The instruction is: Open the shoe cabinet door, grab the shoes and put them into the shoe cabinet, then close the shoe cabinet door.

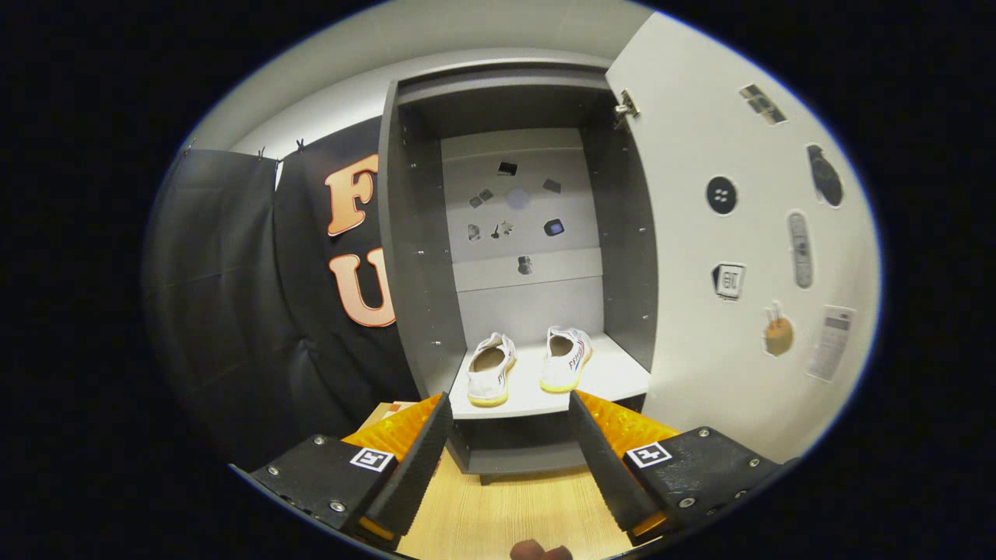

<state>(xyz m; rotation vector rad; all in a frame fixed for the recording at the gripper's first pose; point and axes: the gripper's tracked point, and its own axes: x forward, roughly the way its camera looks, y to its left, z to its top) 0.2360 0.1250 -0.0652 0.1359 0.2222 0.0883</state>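
Wood floor [498,513]; cabinet [412,257] door [716,257] open, shoes [529,362] on shelf; gripper [510,416] fingers apart, empty.

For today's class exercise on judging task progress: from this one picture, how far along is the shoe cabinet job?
Done: the cabinet door stands swung open, and both shoes sit side by side on the shelf inside the cabinet. In hand: nothing; the gripper is open and empty, its fingers apart short of the shelf. Left: closing the door.
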